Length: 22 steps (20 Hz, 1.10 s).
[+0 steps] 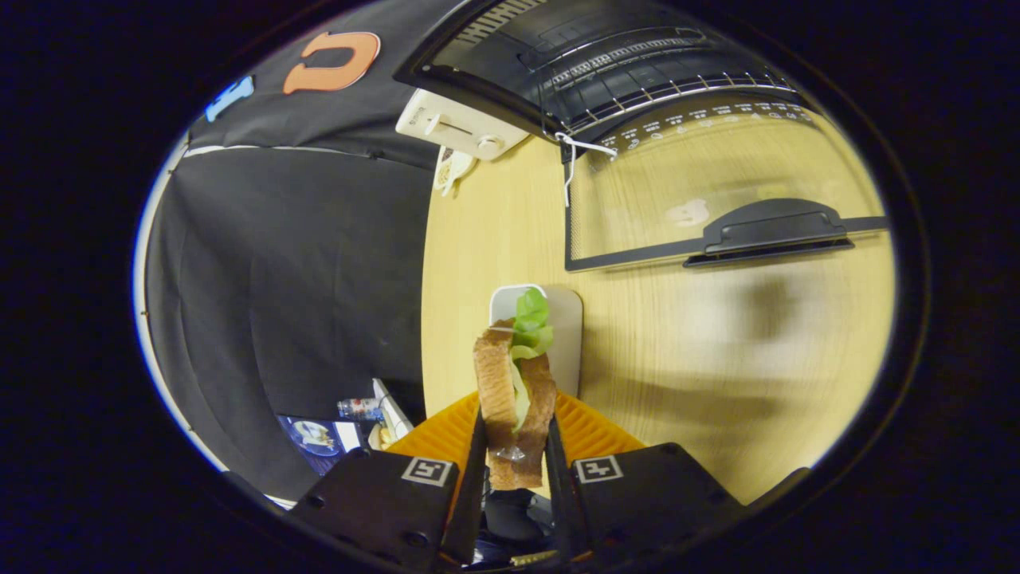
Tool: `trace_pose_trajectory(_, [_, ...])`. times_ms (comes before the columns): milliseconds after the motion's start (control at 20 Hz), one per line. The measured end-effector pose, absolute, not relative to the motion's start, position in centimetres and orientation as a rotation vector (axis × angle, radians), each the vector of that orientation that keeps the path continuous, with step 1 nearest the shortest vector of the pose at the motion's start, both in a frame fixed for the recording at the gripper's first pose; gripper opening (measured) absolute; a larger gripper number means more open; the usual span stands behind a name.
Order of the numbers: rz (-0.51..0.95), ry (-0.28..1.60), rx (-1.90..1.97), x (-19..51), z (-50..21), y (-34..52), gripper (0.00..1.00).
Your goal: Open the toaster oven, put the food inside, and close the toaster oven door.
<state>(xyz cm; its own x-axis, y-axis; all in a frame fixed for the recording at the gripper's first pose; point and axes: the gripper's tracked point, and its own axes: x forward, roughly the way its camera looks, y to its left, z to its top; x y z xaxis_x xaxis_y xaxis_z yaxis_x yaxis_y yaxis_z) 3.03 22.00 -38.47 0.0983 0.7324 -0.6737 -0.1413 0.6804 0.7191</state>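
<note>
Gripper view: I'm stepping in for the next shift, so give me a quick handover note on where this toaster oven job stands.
Hand-held gripper: shut on the sandwich, held upright between both fingers, lettuce sticking out on top.
Toaster oven: beyond the fingers on the wooden table, its glass door folded down open, wire rack bare.
White plate and orange tray lie just behind the sandwich.
Done: door opened, food picked up.
Left: carry the sandwich onto the rack, release, close the door.

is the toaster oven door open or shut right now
Open: the glass door lies folded down over the table, baring the rack inside. The hand-held gripper is shut on the sandwich.
</note>
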Motion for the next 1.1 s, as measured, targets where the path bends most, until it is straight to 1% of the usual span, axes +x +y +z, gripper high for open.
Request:
trace_pose_trajectory(150, [0.723,1.299,0.576,2.4,-35.9,21.6,0.40])
trace_pose_trajectory(300, [0.740,1.258,0.596,2.2,-32.7,20.6,0.39])
trace_pose_trajectory(500, [0.732,1.150,0.659,3.2,-27.7,18.1,0.39])
trace_pose_trajectory(750, [0.625,0.981,0.762,6.9,-23.9,12.7,0.39])
trace_pose_trajectory(950, [0.510,0.889,0.925,10.2,-24.2,9.5,0.39])
trace_pose_trajectory(1100, [0.435,0.792,1.055,13.9,-25.2,8.3,0.39])
